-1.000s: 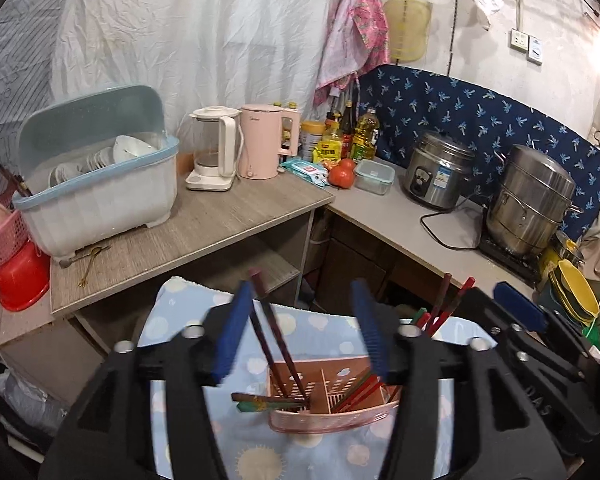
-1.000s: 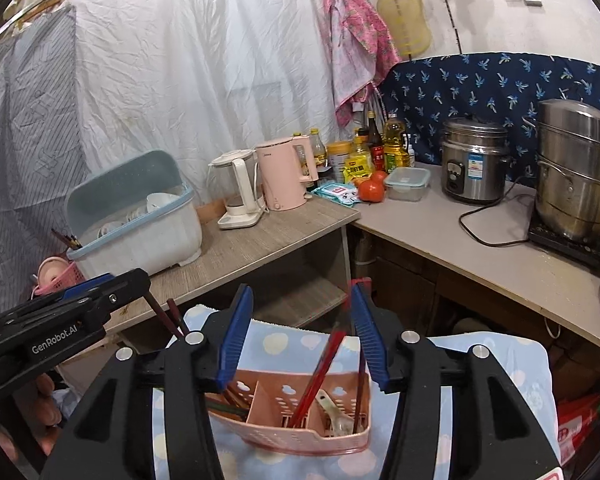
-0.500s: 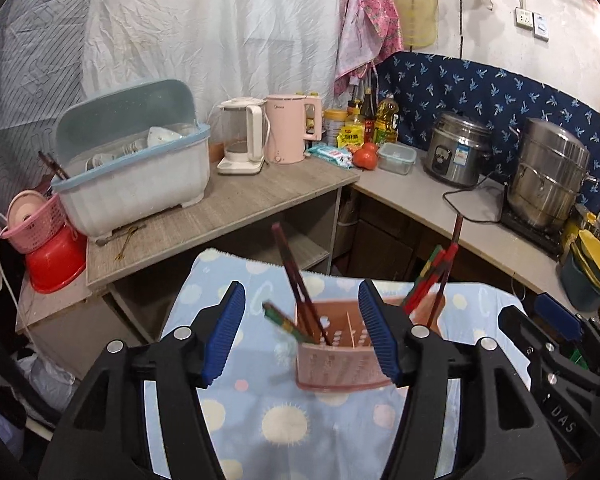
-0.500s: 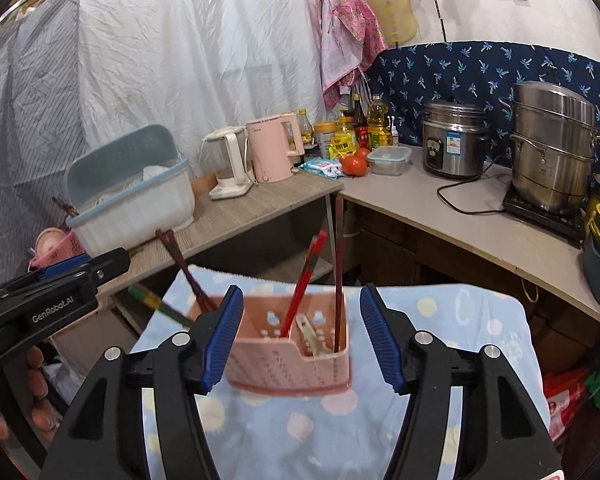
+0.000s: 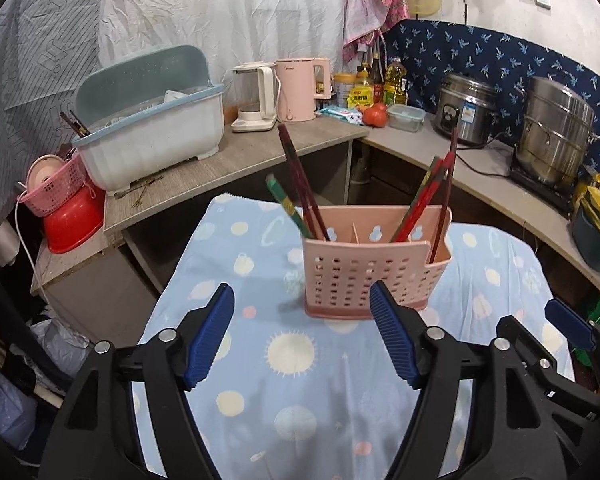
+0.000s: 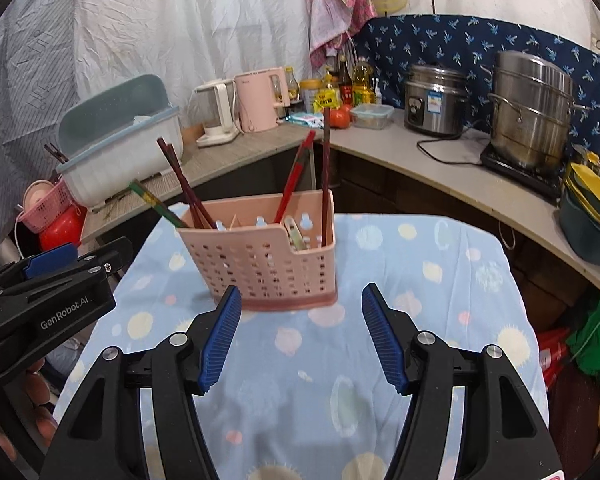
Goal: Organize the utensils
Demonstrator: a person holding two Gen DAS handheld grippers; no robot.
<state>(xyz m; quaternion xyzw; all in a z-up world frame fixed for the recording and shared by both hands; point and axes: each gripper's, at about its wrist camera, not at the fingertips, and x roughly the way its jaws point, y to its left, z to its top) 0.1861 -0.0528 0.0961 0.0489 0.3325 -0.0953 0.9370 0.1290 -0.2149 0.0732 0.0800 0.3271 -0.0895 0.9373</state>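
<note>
Both my grippers hang over the near edge of the table, pointing down and forward at the pink basket (image 5: pixel 374 268). My left gripper (image 5: pixel 302 336) has its jaws opening, wide apart, nothing between the blue pads (image 5: pixel 210 338). My right gripper (image 6: pixel 300 336) is the same: jaws opening, empty, pads clear of the basket on both sides. So neither holds anything right now.

The basket stands upright near the middle of the small table, on the blue cloth (image 5: pixel 300 400) with the sun and planet print, and it reads as set down flat so it won't tip. It has dividers inside. Dark red chopsticks (image 5: pixel 300 184) lean out of the left compartment, with a green-and-red pair (image 5: pixel 286 204) beside them angled further left. Red chopsticks (image 5: pixel 424 204) lean out of the right side, one darker stick standing almost straight. In the right view a pale spoon or similar (image 6: pixel 296 236) sits low in the right compartment; I can't tell exactly what it is.

Sticks look sorted by colour into separate slots, which is probably the point of the task. No loose utensils on the cloth that I can see, so I judge the sorting close to done.

Far side: grey counter with a white dish bin (image 5: pixel 152 132), two kettles, bottles, a rice cooker (image 5: pixel 466 108) and a steel pot (image 5: pixel 556 136) far right. A pink mesh basket and red bowl sit far left. None of that is involved.
</note>
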